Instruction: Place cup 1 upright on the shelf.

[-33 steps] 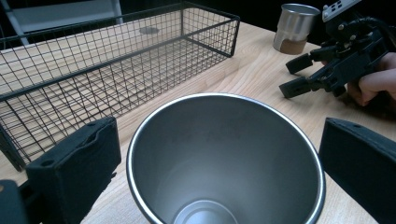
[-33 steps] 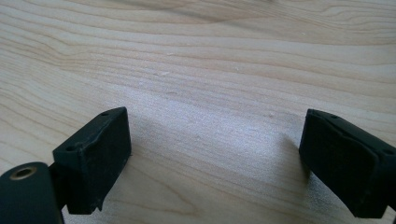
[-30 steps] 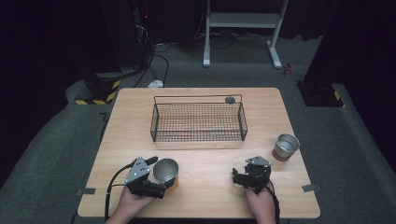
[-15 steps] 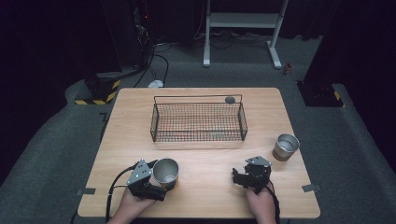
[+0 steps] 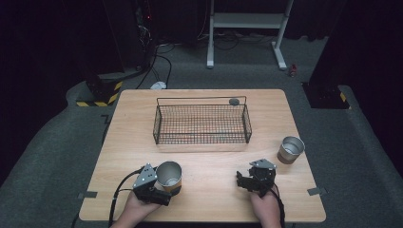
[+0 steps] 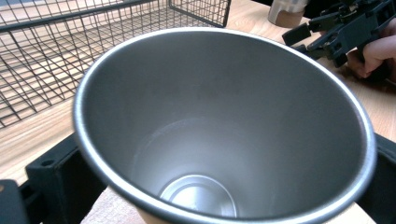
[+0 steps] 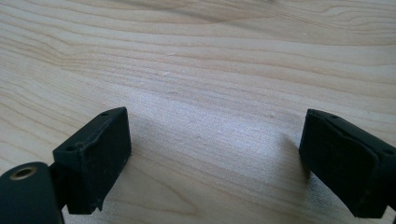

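My left gripper (image 5: pixel 162 186) is shut on a steel cup (image 5: pixel 169 174) near the table's front left. In the left gripper view the cup (image 6: pixel 224 121) is seen from above, empty, with a black jaw on either side of its base. A second steel cup (image 5: pixel 290 149) stands upright at the right side of the table. Between the two cups, my right gripper (image 5: pixel 244 180) rests near the front edge. In the right gripper view it (image 7: pixel 215 154) stands open over bare wood with nothing between its fingers.
A black wire basket (image 5: pixel 202 124) sits in the middle of the wooden table (image 5: pixel 209 209), empty as far as I can see. A small dark round object (image 5: pixel 234 101) lies behind its far right corner. Dark floor surrounds the table.
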The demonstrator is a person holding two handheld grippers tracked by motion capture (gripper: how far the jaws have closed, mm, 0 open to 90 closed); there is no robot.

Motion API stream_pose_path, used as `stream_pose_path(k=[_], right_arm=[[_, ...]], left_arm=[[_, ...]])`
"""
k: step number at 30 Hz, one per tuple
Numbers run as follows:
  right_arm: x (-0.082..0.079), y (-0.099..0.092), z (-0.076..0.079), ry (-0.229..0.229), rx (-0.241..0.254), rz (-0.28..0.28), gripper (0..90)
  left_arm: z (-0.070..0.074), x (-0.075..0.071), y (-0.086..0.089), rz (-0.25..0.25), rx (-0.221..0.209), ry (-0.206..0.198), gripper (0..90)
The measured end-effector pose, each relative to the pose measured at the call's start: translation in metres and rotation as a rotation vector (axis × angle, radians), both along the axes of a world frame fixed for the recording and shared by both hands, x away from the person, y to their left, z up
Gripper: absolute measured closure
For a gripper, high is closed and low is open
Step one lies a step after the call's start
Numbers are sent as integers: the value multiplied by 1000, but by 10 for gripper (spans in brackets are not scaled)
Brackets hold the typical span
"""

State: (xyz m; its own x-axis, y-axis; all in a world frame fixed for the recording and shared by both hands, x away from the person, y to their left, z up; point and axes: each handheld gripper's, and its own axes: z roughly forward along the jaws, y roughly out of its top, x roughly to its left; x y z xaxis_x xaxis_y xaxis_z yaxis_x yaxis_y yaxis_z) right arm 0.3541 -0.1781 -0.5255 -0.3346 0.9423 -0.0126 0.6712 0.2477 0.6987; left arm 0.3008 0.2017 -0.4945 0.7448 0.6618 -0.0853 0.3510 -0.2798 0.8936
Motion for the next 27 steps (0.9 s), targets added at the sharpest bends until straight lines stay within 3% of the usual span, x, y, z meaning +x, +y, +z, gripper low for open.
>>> stream_pose_path(k=[14, 18, 27], right_arm=[[0, 0, 0, 0, 0, 0, 91], [0, 0, 0, 2, 1, 4, 91], [0, 0, 0, 2, 1, 4, 91]], left_arm=[[2, 0, 2, 28, -32, -25, 68], [3, 0, 3, 20, -30, -46, 124], [3, -2, 3, 26, -15, -68, 133]])
